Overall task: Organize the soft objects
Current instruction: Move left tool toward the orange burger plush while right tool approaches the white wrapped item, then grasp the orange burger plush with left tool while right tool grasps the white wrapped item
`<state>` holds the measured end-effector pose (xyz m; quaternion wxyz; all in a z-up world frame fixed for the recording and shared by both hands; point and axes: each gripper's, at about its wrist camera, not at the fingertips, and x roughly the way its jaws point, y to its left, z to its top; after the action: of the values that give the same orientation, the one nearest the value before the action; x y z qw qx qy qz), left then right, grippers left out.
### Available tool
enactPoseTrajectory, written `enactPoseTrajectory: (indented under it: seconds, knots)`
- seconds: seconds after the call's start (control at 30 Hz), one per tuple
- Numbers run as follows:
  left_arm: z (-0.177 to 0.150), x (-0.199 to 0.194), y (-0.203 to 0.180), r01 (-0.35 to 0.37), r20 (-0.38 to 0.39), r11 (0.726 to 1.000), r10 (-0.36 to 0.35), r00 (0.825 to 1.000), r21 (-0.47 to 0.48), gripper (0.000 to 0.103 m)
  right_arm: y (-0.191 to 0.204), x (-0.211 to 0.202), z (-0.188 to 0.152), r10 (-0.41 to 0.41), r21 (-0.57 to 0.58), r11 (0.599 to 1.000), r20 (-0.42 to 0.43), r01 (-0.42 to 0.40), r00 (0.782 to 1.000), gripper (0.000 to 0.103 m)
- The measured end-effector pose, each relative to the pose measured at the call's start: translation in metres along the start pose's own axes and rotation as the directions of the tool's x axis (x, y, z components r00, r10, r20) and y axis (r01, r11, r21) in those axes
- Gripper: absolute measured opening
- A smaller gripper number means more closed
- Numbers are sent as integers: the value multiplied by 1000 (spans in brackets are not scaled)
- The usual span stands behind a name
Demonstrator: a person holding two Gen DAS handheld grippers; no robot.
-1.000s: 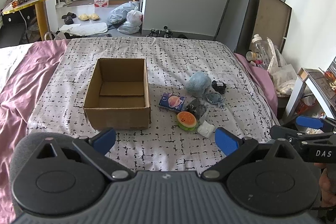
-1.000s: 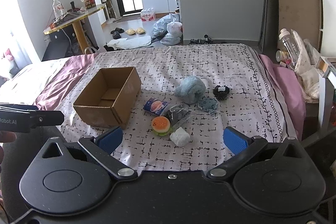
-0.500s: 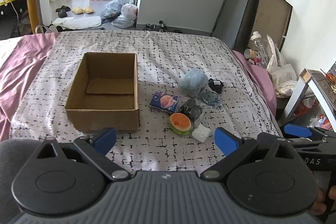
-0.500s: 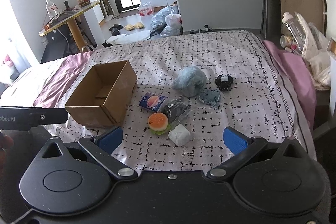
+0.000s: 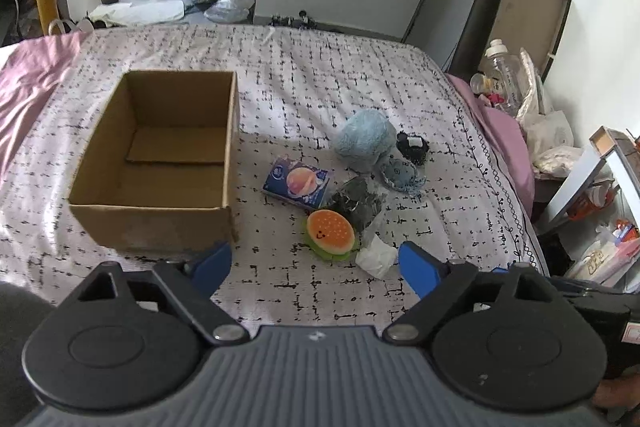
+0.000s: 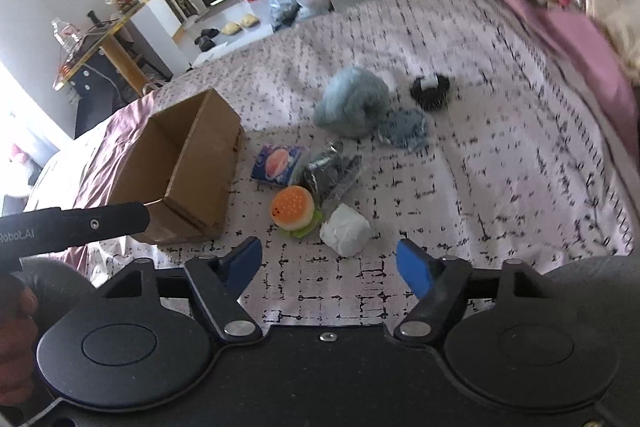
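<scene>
An empty cardboard box [image 5: 160, 155] [image 6: 188, 171] sits on the bed. To its right lie soft things: a burger toy [image 5: 330, 233] [image 6: 293, 209], a white wad [image 5: 376, 257] [image 6: 346, 229], a blue packet [image 5: 298, 183] [image 6: 278, 163], a dark plastic-wrapped bundle [image 5: 356, 201] [image 6: 330, 173], a light blue plush [image 5: 364, 139] [image 6: 352, 101], a blue knitted piece [image 5: 400, 171] [image 6: 404, 129] and a black item [image 5: 412, 145] [image 6: 430, 93]. My left gripper [image 5: 316, 267] is open and empty, near the burger. My right gripper [image 6: 330, 261] is open and empty, just short of the white wad.
The bed has a white black-patterned cover [image 5: 320, 75] and a pink sheet [image 5: 28, 67] at the left. A bedside clutter with a bottle [image 5: 504, 75] stands right. The other gripper's handle [image 6: 72, 225] reaches in at left in the right wrist view.
Both grippers have moved forward and down toward the pile of soft things. The right wrist view has tilted and is blurred with motion. Nothing on the bed has moved.
</scene>
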<state>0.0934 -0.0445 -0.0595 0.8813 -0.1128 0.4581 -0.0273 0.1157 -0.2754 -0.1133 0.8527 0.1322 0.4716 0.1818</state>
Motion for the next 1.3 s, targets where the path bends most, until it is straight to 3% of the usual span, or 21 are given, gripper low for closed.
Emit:
enactPoseTrajectory:
  seconds: [0.47,0.77,1.1,1.2,1.3]
  knots:
    - [16,72,-3,14,-110,997,-22,994,-70,68,-19,57,15,-10,152,988,-92,24,996,55]
    - [21,117,7,-8,-183,989,-19,983,-147,60,-28,92,17,-16,219,974,-151,49,988,55]
    - [19,161,2,-21,-261,988,-20,965,-154,59,-35,127,13,-8,267,961,-207,64,978,54]
    - [18,173,2,-26,-279,987,-19,960,-156,59,-34,133,12,15,270,962,-210,44,978,37]
    - [16,183,3,-28,-303,987,-22,953,-160,52,-34,136,12,30,271,962,-208,28,978,37]
